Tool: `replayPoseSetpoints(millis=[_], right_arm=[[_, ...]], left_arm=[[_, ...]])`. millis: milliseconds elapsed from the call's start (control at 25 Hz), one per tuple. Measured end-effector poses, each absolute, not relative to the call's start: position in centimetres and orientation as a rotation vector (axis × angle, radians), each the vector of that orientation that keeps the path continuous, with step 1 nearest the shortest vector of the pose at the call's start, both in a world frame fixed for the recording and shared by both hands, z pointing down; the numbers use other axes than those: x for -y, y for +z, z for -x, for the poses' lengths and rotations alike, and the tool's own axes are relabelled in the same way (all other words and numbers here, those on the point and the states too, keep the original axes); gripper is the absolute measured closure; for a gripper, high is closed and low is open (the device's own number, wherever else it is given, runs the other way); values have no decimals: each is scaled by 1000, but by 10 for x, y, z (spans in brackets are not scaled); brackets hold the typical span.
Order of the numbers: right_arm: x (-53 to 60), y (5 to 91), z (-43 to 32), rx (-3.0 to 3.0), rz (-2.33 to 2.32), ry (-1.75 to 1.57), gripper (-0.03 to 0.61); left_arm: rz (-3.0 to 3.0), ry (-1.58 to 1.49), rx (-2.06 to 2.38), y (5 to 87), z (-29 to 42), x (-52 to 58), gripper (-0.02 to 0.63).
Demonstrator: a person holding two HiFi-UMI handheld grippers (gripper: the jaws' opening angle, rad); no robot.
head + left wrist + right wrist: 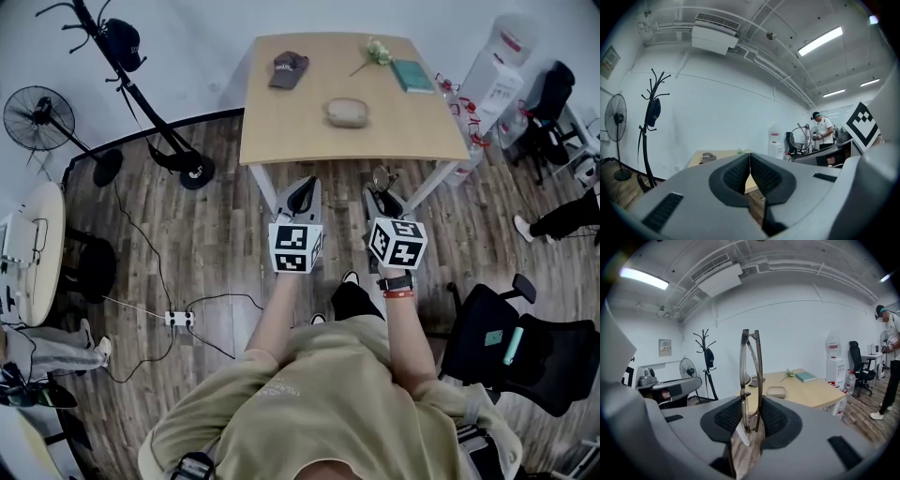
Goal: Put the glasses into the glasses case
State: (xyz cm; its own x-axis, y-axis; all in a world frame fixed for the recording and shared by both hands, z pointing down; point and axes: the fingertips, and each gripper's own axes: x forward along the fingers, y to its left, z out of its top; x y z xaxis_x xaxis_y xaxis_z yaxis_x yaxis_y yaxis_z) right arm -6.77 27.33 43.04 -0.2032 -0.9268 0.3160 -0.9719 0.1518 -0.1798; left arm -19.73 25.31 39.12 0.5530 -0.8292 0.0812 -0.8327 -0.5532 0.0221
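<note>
Standing upright between the pads of the right claw (751, 404), the glasses (751, 376) are folded and pinched near their lower end, with most of the frame rising clear above the claw. The left claw (749, 161) is closed pad to pad, with nothing in it. Both claws are held side by side over the floor (216, 253), just short of the counter's near edge.

The glasses case (348, 112), rounded and beige, lies near the middle of the counter (281, 131), well apart from every edge. Bare wood surrounds it on all sides. A cap (289, 68) sits toward the far left. A flower (375, 52) and a teal book (412, 75) lie near the far right corner. All three are well apart from the case, so the way from the near edge to it is open.

The counter is pale wood on white legs, and its far edge is close to a white wall. The floor is dark wood plank. A power strip (179, 319) with trailing cables lies on it to the left of the person. A black office chair (525, 347) stands to the right. Farther left are a coat rack (131, 75) and a standing fan (39, 117). A water dispenser (487, 89) stands beside the counter's right end.
</note>
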Motion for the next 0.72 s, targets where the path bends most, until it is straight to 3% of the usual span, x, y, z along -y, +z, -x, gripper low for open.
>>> replayPoseSetpoints(millis=[720], right_arm=[[5, 441, 26, 2420, -1656, 656, 451]], left_arm=[[-2662, 129, 1538, 390, 128, 10, 591]])
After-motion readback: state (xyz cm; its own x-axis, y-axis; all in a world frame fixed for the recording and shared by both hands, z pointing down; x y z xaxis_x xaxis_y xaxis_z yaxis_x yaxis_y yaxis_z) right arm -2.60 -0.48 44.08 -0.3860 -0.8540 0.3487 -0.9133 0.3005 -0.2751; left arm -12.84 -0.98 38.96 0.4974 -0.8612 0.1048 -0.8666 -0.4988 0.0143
